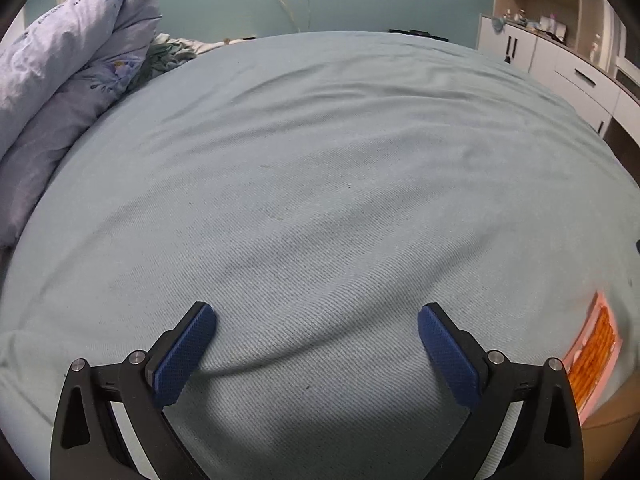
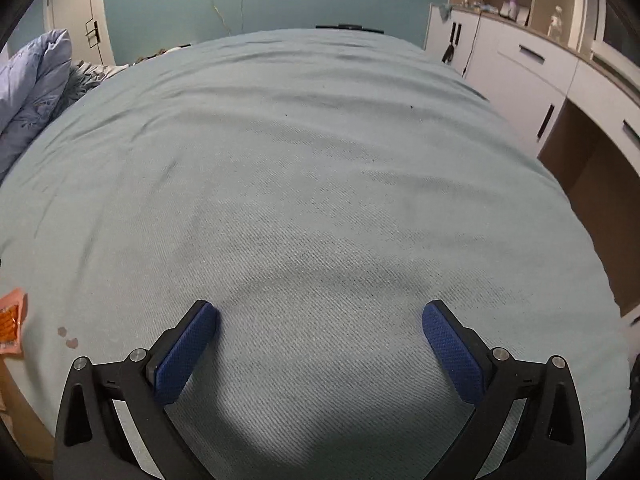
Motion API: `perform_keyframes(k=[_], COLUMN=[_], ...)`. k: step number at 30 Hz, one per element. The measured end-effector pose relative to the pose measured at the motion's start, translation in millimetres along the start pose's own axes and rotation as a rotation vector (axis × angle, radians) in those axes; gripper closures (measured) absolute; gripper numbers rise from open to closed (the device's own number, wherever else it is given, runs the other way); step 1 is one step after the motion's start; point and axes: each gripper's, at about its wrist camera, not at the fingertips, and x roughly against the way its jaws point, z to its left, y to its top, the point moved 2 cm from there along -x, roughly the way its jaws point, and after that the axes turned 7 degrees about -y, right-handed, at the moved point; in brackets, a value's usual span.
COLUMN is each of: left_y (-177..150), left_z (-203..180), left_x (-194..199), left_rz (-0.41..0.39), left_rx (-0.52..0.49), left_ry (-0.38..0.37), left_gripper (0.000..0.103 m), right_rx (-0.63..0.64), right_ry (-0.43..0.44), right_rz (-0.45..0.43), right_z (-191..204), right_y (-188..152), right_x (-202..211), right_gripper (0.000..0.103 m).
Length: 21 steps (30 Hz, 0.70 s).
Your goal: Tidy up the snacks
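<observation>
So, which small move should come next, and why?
Probably swing the left gripper right toward the orange snack packet. Both it and the right gripper are open and empty over the bed sheet, and the packet lies between them.

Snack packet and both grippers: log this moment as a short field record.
surface: bed sheet, light blue, wrinkled
snack packet: pink with orange contents, lying flat near the bed's edge
left gripper: open, holds nothing, packet to its right
right gripper: open, holds nothing, packet to its left
quilt: bunched at far left
</observation>
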Motion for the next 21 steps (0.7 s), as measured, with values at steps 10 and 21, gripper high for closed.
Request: perform_keyframes(k=[10, 21], left_y=[-0.2, -0.1], left_z=[2.9, 3.3], left_x=[1.0, 0.7], left_rz=[-0.020, -0.020], left_rx=[0.000, 0.002], left_ry=[-0.004, -0.005], left_gripper=[0.000, 0.000], right_rx=[0.016, 0.017], right_ry=[-0.032, -0.028], right_rz=[-0.005, -0.008], right_z=[5.0, 1.7], right_y=[-8.5, -6.0], right_x=[24.7, 23.0], right_gripper=[0.000, 0.000])
